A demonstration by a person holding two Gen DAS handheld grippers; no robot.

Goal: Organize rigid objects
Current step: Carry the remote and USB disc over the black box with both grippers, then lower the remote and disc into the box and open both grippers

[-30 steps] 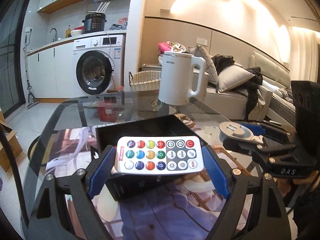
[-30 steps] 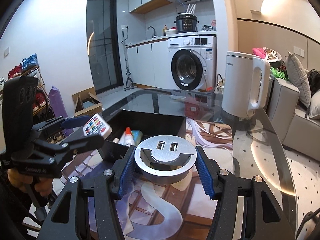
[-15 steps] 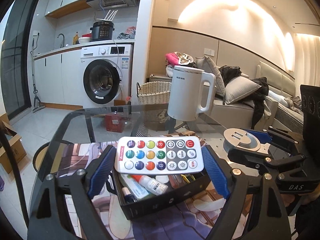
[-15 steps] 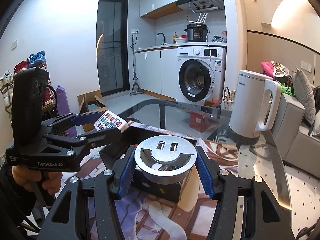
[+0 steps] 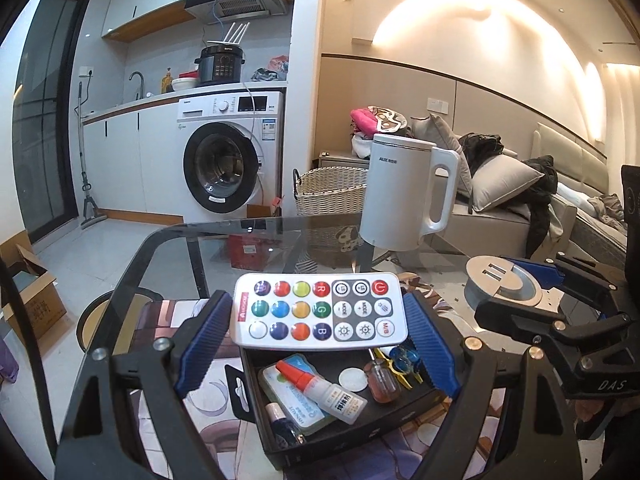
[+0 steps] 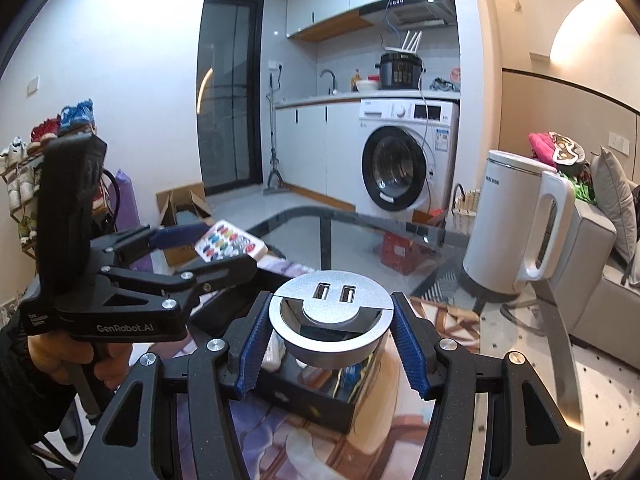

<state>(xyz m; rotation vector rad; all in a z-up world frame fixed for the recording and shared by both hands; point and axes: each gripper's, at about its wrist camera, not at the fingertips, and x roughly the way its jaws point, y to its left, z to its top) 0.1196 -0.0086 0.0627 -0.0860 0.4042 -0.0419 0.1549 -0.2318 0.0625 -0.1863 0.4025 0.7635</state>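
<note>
The left tongs (image 5: 320,336) pinch a flat white plastic remote (image 5: 320,310) with glossy coloured round buttons between ribbed blue pads. Below them an open black box (image 5: 360,432) on the glass tabletop (image 5: 248,240) holds a glue bottle (image 5: 324,390) and small items. The right tongs (image 6: 330,340) grip a round brushed-metal socket disc (image 6: 330,312) over that box. Ahead stands a smooth white kettle (image 5: 404,196).
</note>
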